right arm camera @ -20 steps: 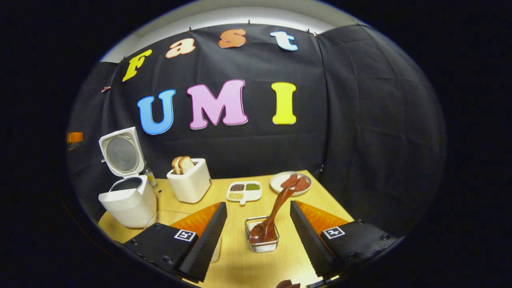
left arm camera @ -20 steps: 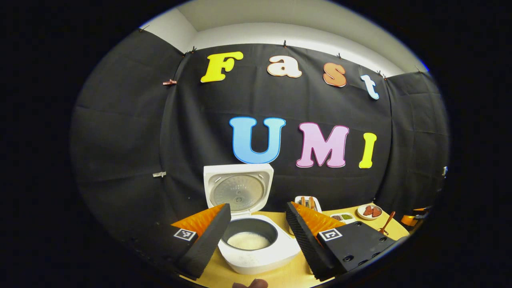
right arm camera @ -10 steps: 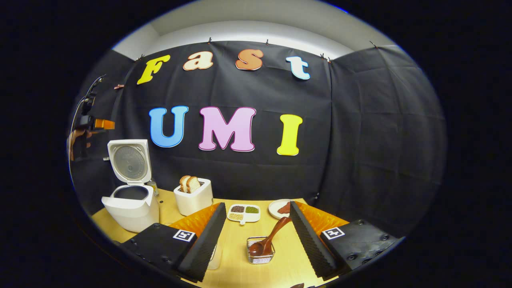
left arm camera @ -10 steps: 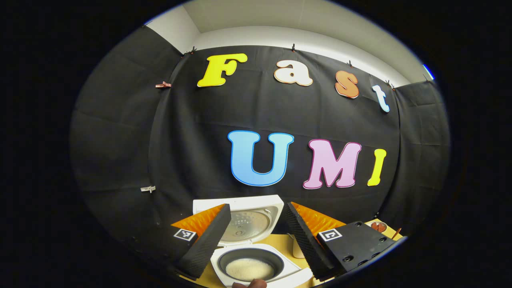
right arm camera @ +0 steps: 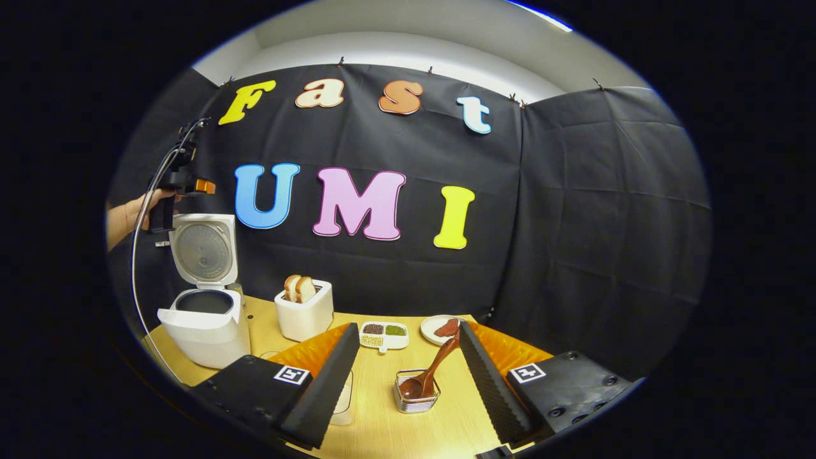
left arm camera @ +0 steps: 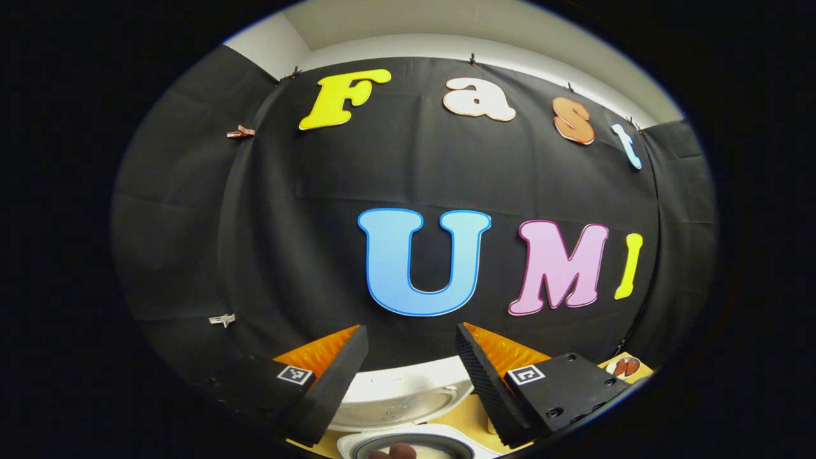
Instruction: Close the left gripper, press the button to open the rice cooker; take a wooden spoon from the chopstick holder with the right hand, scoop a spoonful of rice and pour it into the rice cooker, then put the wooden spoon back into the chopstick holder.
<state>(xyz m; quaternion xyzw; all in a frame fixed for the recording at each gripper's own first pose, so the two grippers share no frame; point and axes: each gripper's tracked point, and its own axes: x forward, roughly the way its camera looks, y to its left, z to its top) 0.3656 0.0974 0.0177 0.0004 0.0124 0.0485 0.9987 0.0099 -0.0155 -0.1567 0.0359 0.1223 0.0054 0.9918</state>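
A: What encloses the booth?

B: A black cloth [right arm camera: 574, 210] hangs as the wall, creased and wrinkled, pinned along its top edge by small clips [left arm camera: 240, 132]. It turns a corner on the right side of the right gripper view.

A: And above it?

B: A strip of pale wall [right arm camera: 395, 48] and a light ceiling [left arm camera: 459, 22], evenly lit.

A: Any furniture?

B: A table [right arm camera: 376, 421] with a light wooden top stands against the cloth.
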